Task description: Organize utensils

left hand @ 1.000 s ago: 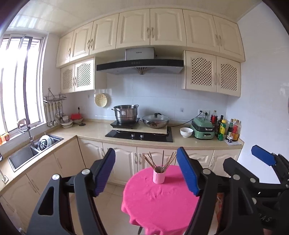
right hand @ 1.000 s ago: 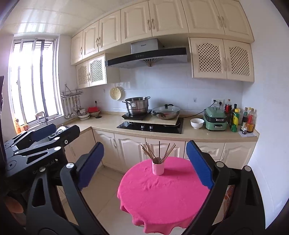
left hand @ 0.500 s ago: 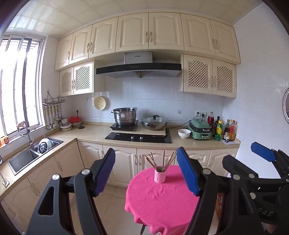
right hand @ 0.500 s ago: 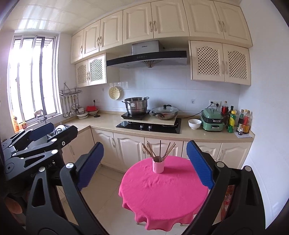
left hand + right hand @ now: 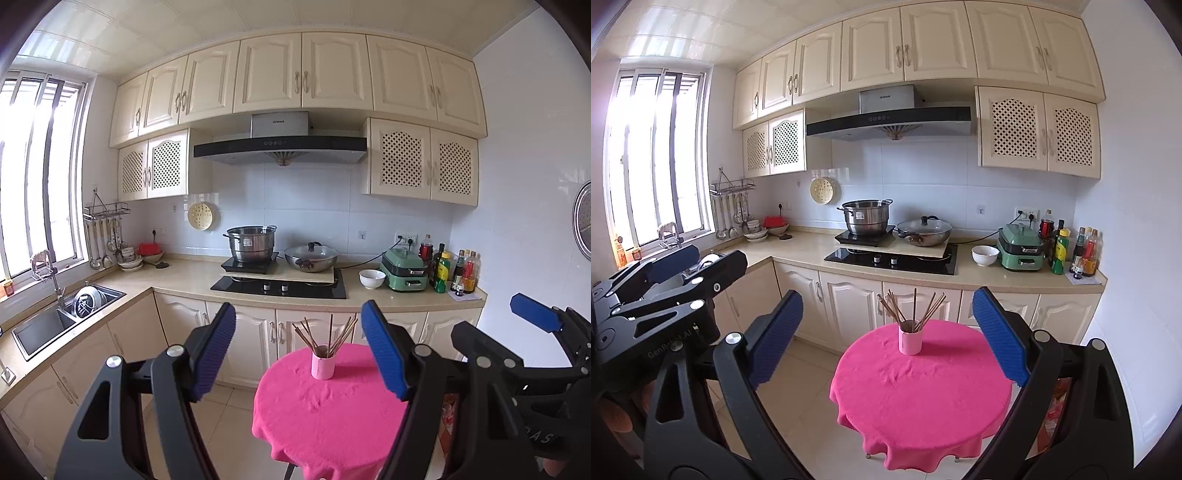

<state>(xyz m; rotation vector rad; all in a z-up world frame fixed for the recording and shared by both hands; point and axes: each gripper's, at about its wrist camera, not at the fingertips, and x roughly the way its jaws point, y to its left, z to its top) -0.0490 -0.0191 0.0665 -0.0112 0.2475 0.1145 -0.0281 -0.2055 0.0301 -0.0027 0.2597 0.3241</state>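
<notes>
A pink cup (image 5: 323,366) (image 5: 910,342) stands upright on a small round table with a pink cloth (image 5: 325,417) (image 5: 919,398). Several brown chopsticks (image 5: 325,334) (image 5: 912,308) stand fanned out in the cup. My left gripper (image 5: 299,350) is open and empty, held in the air well short of the table. My right gripper (image 5: 886,336) is open and empty too, at about the same distance. Each gripper shows at the edge of the other's view.
An L-shaped kitchen counter (image 5: 184,275) runs behind the table, with a sink (image 5: 55,321) at left, a hob with a steel pot (image 5: 251,245) and a wok (image 5: 310,256), a white bowl (image 5: 372,278), a green cooker (image 5: 404,269) and bottles (image 5: 454,267). Tiled floor (image 5: 805,376) lies left of the table.
Both grippers have risen and drawn back a little, so the table and cup sit lower and smaller in view. Jaws stay open; nothing on the table moved.
</notes>
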